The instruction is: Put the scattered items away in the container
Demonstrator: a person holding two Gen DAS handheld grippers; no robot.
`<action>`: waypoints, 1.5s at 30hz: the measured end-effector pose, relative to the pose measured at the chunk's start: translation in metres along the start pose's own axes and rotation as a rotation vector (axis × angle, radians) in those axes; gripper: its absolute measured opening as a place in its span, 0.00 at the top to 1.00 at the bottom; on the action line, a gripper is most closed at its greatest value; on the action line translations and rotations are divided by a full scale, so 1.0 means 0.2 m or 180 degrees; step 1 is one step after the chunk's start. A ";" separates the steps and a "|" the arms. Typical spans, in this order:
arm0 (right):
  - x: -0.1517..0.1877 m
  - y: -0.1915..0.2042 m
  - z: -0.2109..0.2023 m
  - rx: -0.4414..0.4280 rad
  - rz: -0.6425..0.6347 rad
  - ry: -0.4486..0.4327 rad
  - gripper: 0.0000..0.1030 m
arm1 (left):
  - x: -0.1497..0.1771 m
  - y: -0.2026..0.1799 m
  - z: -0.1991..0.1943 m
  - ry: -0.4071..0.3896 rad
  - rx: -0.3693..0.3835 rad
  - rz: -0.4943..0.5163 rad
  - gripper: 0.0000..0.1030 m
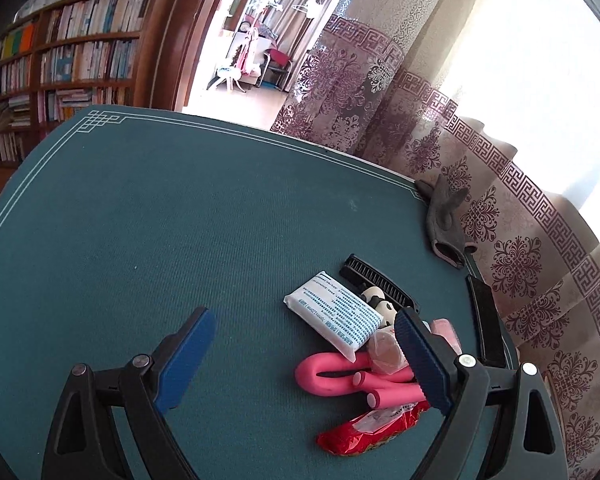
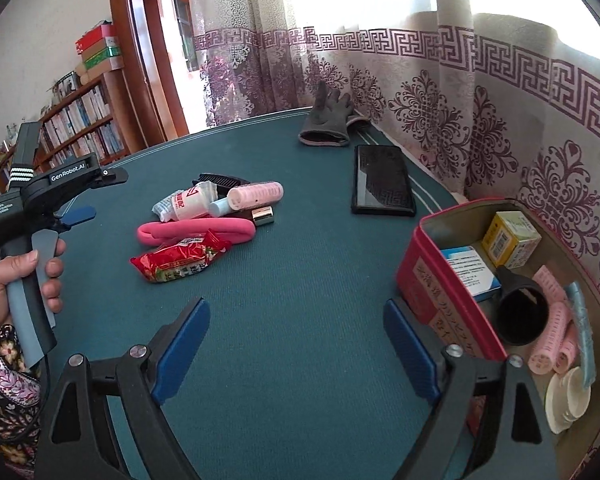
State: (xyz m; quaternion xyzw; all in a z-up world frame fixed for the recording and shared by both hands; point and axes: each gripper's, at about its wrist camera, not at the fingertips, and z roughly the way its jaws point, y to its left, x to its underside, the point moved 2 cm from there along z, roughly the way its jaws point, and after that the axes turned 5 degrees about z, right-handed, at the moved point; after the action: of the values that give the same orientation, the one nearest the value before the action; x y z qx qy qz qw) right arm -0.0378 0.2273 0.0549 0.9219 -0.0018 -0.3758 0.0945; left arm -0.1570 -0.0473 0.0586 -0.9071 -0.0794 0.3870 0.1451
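On the green table mat (image 1: 140, 220) lies a pile: a white tissue pack (image 1: 332, 316), a bent pink foam curler (image 1: 332, 376), a red snack packet (image 1: 364, 428) and a black comb (image 1: 380, 280). My left gripper (image 1: 304, 364) is open above the mat, its right finger over the pile's edge, holding nothing. In the right wrist view the pile (image 2: 196, 230) is left of centre, with the left gripper (image 2: 108, 196) held by a hand beside it. My right gripper (image 2: 296, 356) is open and empty, just left of the red tin (image 2: 428, 280), which holds boxes, pink rollers and a black cup.
A black phone (image 2: 382, 186) lies flat between the pile and the tin. A grey glove (image 2: 328, 124) rests at the far table edge by the patterned curtain (image 2: 480, 92). A bookshelf (image 1: 72, 60) stands beyond the table on the left.
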 end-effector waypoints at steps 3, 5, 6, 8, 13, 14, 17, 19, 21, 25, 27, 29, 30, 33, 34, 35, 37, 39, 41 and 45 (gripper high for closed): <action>0.01 0.12 0.10 -0.0133 -0.0210 0.0153 0.12 | 0.01 0.00 0.01 0.0010 0.0010 -0.0002 0.10; 0.01 0.19 0.17 -0.0255 -0.0310 0.0253 0.12 | 0.01 0.01 0.01 0.0019 0.0005 -0.0020 0.10; 0.02 0.23 0.20 -0.0322 -0.0357 0.0306 0.12 | 0.01 0.02 0.02 0.0026 0.0002 -0.0036 0.10; 0.01 0.28 0.27 -0.0394 -0.0416 0.0399 0.12 | 0.01 0.04 0.03 0.0041 -0.0005 -0.0063 0.10; -0.02 0.31 0.43 -0.0639 -0.0135 0.0682 0.12 | 0.01 0.07 0.05 0.0056 -0.0016 -0.0132 0.10; -0.03 0.31 0.46 -0.0705 -0.0038 0.0735 0.12 | 0.01 0.08 0.05 0.0062 -0.0019 -0.0150 0.10; -0.06 0.34 0.50 -0.0729 0.0017 0.0747 0.12 | 0.02 0.10 0.08 0.0098 -0.0028 -0.0213 0.10; -0.07 0.37 0.52 -0.0724 0.0007 0.0733 0.12 | 0.02 0.11 0.09 0.0126 -0.0028 -0.0248 0.10; -0.09 0.41 0.56 -0.0725 0.0019 0.0732 0.11 | 0.03 0.12 0.11 0.0149 -0.0030 -0.0267 0.10; -0.13 0.48 0.61 -0.0689 -0.0012 0.0709 0.11 | 0.03 0.13 0.11 0.0148 -0.0021 -0.0294 0.10; -0.14 0.51 0.64 -0.0598 -0.0068 0.0687 0.11 | 0.03 0.14 0.11 0.0135 -0.0026 -0.0317 0.10; -0.14 0.54 0.66 -0.0485 -0.0195 0.0610 0.11 | 0.03 0.16 0.11 0.0133 -0.0035 -0.0349 0.10; -0.13 0.56 0.67 -0.0429 -0.0268 0.0573 0.10 | 0.03 0.16 0.11 0.0136 -0.0039 -0.0365 0.10; -0.12 0.59 0.68 -0.0305 -0.0407 0.0518 0.09 | 0.03 0.18 0.12 0.0150 -0.0047 -0.0396 0.10; -0.11 0.59 0.68 -0.0291 -0.0419 0.0516 0.09 | 0.03 0.18 0.12 0.0155 -0.0044 -0.0398 0.10; -0.11 0.58 0.67 -0.0296 -0.0410 0.0518 0.08 | 0.04 0.18 0.13 0.0159 -0.0040 -0.0395 0.10; -0.12 0.56 0.67 -0.0349 -0.0336 0.0525 0.08 | 0.04 0.18 0.13 0.0160 -0.0035 -0.0391 0.10; -0.13 0.53 0.66 -0.0403 -0.0239 0.0524 0.08 | 0.04 0.18 0.12 0.0154 -0.0030 -0.0395 0.10; -0.14 0.51 0.66 -0.0377 -0.0210 0.0511 0.07 | 0.04 0.18 0.12 0.0155 -0.0027 -0.0396 0.10; -0.14 0.48 0.65 -0.0251 -0.0088 0.0490 0.06 | 0.04 0.18 0.12 0.0151 -0.0022 -0.0398 0.10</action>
State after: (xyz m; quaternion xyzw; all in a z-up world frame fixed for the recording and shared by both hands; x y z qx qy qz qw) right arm -0.1412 0.1123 0.0009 0.9435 0.0330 -0.3048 0.1254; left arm -0.1688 -0.0738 0.0258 -0.9098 -0.1339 0.3553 0.1677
